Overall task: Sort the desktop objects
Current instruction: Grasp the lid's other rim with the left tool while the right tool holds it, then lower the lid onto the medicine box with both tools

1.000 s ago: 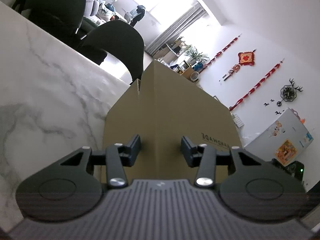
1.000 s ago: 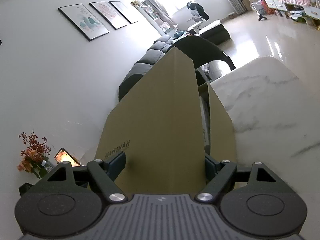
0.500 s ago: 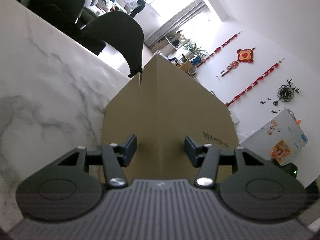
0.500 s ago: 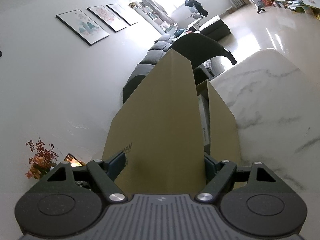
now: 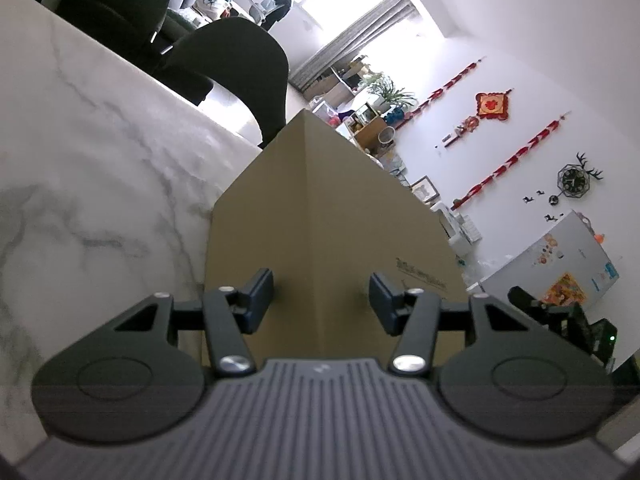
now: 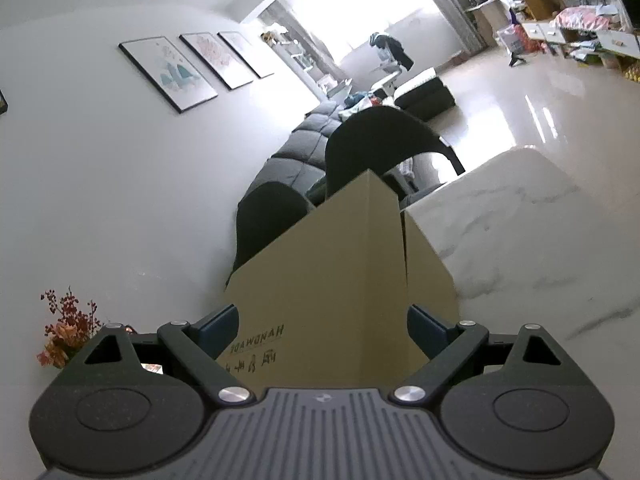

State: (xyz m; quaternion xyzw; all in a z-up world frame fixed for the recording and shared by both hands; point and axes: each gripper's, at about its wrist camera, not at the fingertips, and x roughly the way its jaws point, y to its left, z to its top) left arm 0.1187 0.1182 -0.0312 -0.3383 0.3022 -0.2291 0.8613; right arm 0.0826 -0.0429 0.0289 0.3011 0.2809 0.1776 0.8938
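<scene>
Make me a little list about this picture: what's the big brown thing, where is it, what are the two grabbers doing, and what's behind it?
Big thing: cardboard box, one corner edge facing each camera
Where: on the white marble table
Left gripper: open, pads astride the box corner, not pressing
Right gripper: jaws opening, box corner between them, pads clear
Print on box: "HANDMADE", seen upside down in the right view
Behind: dark chair, sofa
</scene>
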